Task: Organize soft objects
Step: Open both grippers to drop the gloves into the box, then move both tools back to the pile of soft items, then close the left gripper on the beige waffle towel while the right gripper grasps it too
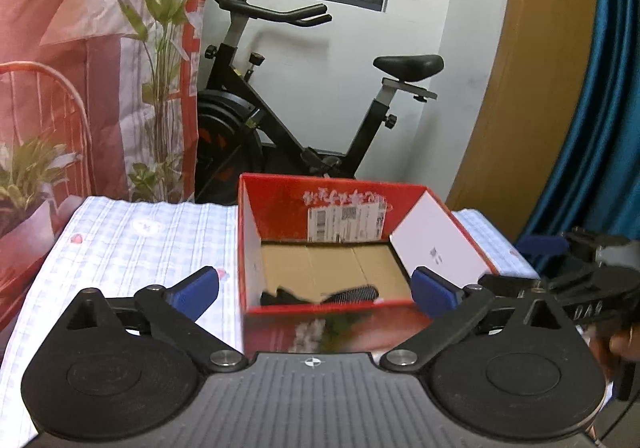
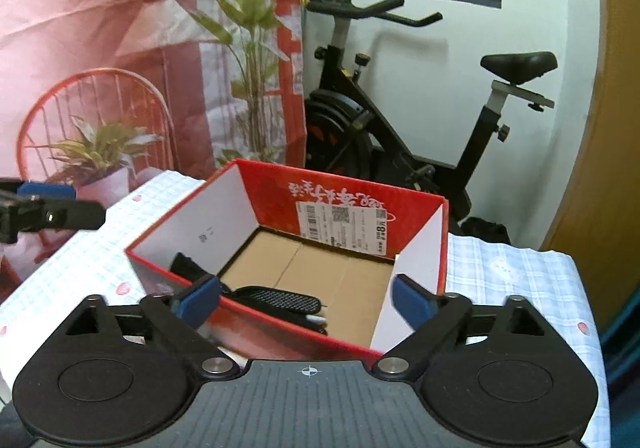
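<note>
A red cardboard box [image 2: 344,207] stands on a table covered with a light checked cloth [image 1: 132,236], close to the far edge of the table. The box is open at the top; its inner side walls are white and its floor is brown cardboard. A white shipping label [image 2: 342,221] is stuck on the inner far wall.

Inside the box, on the floor near the wall closest to the cameras, lies a dark soft object [image 2: 280,298] with a mesh texture; its exact kind is hard to tell.

The left gripper [image 1: 316,290] is held in front of the box, its blue-padded fingers [image 1: 196,292] spread wide with nothing between them. The right gripper [image 2: 306,298] is over the near rim of the box, also spread wide and holding nothing.

Behind the table stand a black exercise bike [image 1: 304,115] and a printed curtain [image 1: 96,59].
</note>
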Tool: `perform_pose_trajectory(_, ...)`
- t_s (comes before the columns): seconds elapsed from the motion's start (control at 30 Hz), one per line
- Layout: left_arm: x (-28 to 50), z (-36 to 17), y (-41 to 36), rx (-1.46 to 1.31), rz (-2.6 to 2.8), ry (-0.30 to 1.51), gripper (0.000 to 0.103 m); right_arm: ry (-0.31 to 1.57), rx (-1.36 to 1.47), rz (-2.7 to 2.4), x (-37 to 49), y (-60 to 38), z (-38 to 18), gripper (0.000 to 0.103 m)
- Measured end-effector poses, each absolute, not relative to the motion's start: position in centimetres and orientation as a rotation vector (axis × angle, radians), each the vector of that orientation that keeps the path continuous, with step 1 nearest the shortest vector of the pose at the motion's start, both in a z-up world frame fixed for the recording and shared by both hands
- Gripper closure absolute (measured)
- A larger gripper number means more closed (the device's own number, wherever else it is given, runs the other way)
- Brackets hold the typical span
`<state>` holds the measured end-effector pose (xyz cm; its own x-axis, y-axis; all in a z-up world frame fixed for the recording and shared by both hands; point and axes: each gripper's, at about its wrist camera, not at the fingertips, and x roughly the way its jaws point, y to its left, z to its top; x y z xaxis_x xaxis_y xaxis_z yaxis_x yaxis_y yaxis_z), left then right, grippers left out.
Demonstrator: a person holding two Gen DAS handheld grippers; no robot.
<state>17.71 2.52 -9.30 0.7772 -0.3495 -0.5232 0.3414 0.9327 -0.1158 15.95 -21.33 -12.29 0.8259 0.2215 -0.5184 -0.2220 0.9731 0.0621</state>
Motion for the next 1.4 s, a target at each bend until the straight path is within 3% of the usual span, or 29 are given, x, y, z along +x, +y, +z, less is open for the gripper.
perform_pose_trajectory(0.8,10.5,-16.1,8.0,-0.078,-0.288,0.665,0.0,0.511,0.032,0.276,7.5,-20.2,-17.4,0.003)
perform_pose_trajectory(1.13,9.7,-19.7,6.9,-0.101,-0.331,0.718,0.003,0.529,0.02,0.3,6.4,-19.8,-19.1,0.023)
perform_pose_trajectory(1.3,9.9,-21.4,6.8,-0.118,-0.333,0.739,0.014,0.527,0.027,0.294,6.9,-19.8,-19.7,0.031)
perform_pose_trajectory(1.37,10.2,-21.9,7.0,-0.135,-0.33,0.747,0.025,0.518,0.018,0.288,7.3,-19.8,-19.8,0.035)
perform_pose_trajectory(1.4,10.3,-22.2,7.2,-0.148,-0.333,0.748,0.036,0.512,0.012,0.283,7.5,-19.8,-19.9,0.039)
